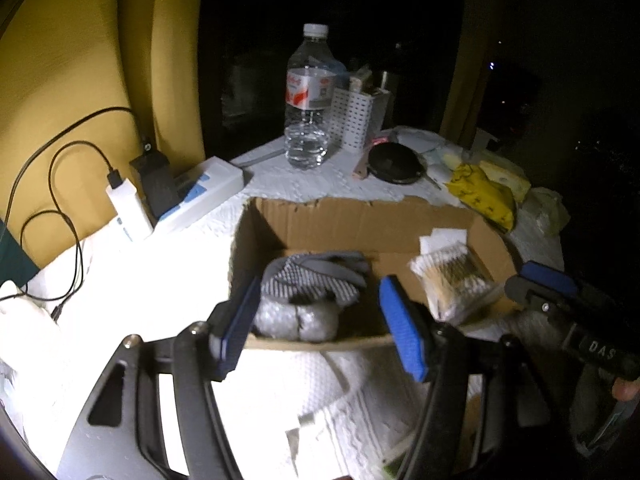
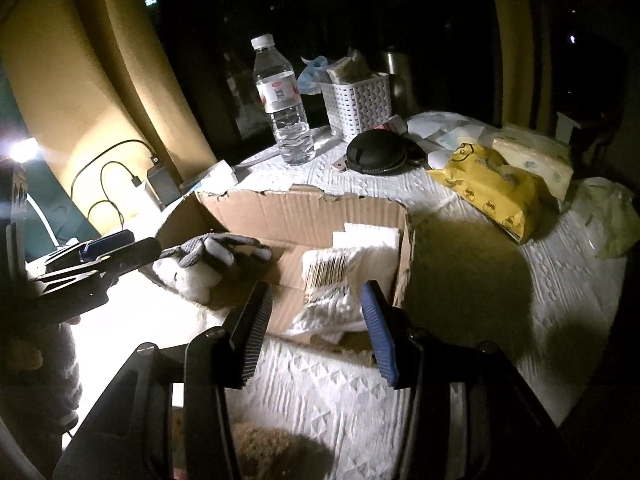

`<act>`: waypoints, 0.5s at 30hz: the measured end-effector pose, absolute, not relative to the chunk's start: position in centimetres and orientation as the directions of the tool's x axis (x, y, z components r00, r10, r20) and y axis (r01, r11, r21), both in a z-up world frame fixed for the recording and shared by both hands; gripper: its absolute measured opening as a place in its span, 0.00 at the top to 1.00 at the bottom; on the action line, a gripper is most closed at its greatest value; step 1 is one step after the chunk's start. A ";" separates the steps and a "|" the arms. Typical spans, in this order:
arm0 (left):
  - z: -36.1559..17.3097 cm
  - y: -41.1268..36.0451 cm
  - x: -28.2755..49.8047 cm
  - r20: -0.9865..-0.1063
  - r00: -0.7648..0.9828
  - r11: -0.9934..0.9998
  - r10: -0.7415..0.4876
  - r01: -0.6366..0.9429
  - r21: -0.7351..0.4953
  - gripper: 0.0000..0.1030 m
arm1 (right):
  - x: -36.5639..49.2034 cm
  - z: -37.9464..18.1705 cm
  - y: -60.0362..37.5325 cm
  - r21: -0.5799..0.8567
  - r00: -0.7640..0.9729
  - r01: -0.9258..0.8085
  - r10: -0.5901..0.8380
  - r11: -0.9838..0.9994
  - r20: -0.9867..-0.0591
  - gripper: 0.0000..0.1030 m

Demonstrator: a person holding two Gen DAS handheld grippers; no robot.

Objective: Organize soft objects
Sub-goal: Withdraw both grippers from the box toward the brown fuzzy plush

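An open cardboard box (image 1: 344, 224) (image 2: 280, 212) stands on a white-covered table. In it lie a grey dotted glove (image 1: 316, 278) (image 2: 208, 250) on a bubble-wrapped bundle (image 1: 296, 320), a bag of cotton swabs (image 1: 452, 280) (image 2: 332, 280) and white pads (image 2: 368, 236). My left gripper (image 1: 320, 328) is open and empty at the box's near edge, in front of the glove. My right gripper (image 2: 316, 336) is open and empty in front of the swab bag; it also shows in the left wrist view (image 1: 548, 284).
Behind the box stand a water bottle (image 1: 308, 100) (image 2: 284, 104), a white basket (image 2: 358, 102), a black round case (image 2: 380, 152), a yellow tissue pack (image 2: 492, 192) and a pale tissue pack (image 2: 536, 160). A power strip with chargers (image 1: 188, 196) lies at left. A yellow curtain (image 1: 80, 60) hangs behind.
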State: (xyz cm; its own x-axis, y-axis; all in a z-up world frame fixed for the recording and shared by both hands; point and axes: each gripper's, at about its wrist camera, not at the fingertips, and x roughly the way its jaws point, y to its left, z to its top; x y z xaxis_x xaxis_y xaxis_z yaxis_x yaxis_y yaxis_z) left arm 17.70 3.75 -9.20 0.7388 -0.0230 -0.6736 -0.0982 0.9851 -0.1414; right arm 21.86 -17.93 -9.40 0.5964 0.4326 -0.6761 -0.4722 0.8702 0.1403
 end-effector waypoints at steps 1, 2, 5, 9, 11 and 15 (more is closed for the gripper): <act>-9.2 3.6 17.4 -0.674 0.738 0.985 -0.028 -0.093 -0.144 0.37 | 21.6 -9.3 -18.0 0.140 0.597 -0.472 0.432 0.871 -0.676 0.52; -9.2 3.5 17.2 -0.674 0.738 0.985 -0.031 -0.090 -0.144 0.37 | 21.2 -9.3 -18.0 0.139 0.597 -0.472 0.432 0.871 -0.676 0.52; -9.1 3.0 16.3 -0.671 0.740 0.986 -0.043 -0.076 -0.147 0.37 | 20.3 -9.1 -18.1 0.135 0.601 -0.470 0.428 0.872 -0.675 0.52; -8.8 2.5 15.0 -0.668 0.742 0.987 -0.058 -0.056 -0.148 0.37 | 19.1 -8.7 -18.3 0.135 0.606 -0.465 0.425 0.875 -0.672 0.52; -8.8 2.1 14.4 -0.669 0.741 0.988 -0.060 -0.053 -0.148 0.37 | 18.6 -8.6 -18.4 0.137 0.608 -0.464 0.428 0.875 -0.669 0.52; -8.9 1.1 13.1 -0.669 0.739 0.989 -0.081 -0.026 -0.149 0.28 | 17.6 -8.4 -18.5 0.144 0.607 -0.463 0.431 0.875 -0.667 0.52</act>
State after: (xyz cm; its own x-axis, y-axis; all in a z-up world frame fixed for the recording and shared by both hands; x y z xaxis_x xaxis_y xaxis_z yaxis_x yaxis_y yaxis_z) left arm 13.07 1.10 -8.86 0.7387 -0.0815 -0.6691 -0.0259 0.9885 -0.1489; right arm 17.59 -18.52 -8.44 0.6072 0.4311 -0.6675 -0.4627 0.8747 0.1441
